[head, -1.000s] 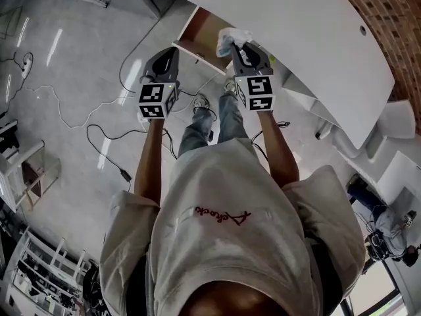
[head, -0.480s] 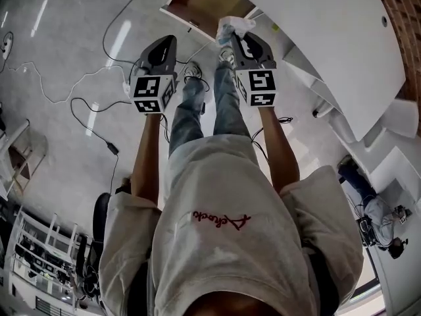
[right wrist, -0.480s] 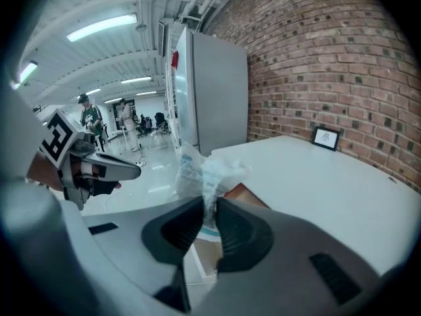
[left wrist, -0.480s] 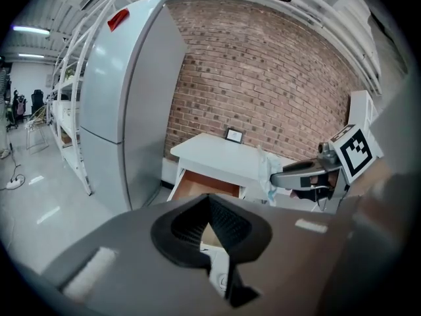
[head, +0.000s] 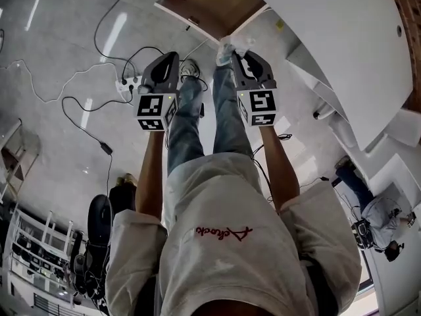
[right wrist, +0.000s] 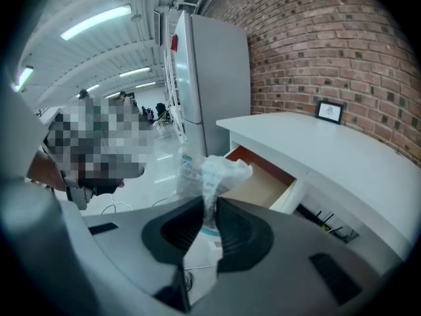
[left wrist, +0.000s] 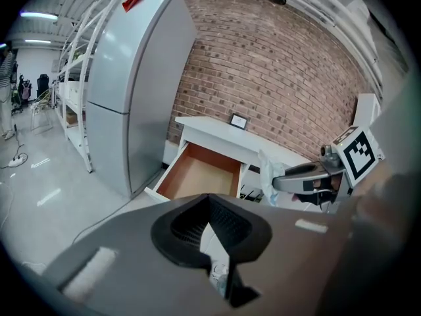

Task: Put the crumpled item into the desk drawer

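Note:
My right gripper (head: 231, 50) (right wrist: 209, 206) is shut on a crumpled clear plastic wrapper (right wrist: 210, 174) (head: 231, 45), which sticks up past the jaws. It also shows in the left gripper view as the crumpled wrapper (left wrist: 268, 176). The open desk drawer (head: 209, 2) (left wrist: 197, 174) (right wrist: 260, 180), brown inside, sticks out of the white desk (head: 329, 38) just ahead of the wrapper. My left gripper (head: 168, 61) (left wrist: 212, 239) hangs to the left over the floor, jaws closed together with nothing between them.
Cables and a power strip (head: 125, 84) lie on the grey floor to the left. A tall grey fridge (left wrist: 135, 84) stands left of the desk. The brick wall (left wrist: 276, 71) runs behind it. A small picture frame (right wrist: 329, 111) sits on the desk top.
Both grippers have moved nearer the drawer, the right one still carrying the wrapper. The drawer now fills more of the top of the head view.

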### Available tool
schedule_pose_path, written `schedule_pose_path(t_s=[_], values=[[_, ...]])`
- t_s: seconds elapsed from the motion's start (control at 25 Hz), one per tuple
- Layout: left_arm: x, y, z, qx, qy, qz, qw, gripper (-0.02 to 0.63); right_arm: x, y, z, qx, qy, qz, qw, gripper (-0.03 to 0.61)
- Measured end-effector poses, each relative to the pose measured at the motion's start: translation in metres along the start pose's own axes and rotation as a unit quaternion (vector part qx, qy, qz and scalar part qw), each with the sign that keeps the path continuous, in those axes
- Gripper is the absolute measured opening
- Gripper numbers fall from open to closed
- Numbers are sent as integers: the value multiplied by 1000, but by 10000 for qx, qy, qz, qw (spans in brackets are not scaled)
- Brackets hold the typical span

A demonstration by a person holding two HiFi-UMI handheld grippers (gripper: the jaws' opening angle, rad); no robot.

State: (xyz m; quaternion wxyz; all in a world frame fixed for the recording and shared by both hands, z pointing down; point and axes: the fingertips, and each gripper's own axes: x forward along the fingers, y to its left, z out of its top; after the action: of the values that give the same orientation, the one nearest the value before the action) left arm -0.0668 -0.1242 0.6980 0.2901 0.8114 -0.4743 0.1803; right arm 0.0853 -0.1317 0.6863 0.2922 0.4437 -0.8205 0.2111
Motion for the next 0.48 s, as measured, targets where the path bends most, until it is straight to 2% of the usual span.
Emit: schedule_pose_path(t_s=[0.24, 0.48], values=[[18, 20, -19, -223, -56, 148, 9996, 9, 23, -1, -20, -69, 83, 131, 9999, 66], [36, 34, -30, -233, -103, 194, 9995, 9, 45, -8, -22, -136, 50, 218, 9997, 66]])
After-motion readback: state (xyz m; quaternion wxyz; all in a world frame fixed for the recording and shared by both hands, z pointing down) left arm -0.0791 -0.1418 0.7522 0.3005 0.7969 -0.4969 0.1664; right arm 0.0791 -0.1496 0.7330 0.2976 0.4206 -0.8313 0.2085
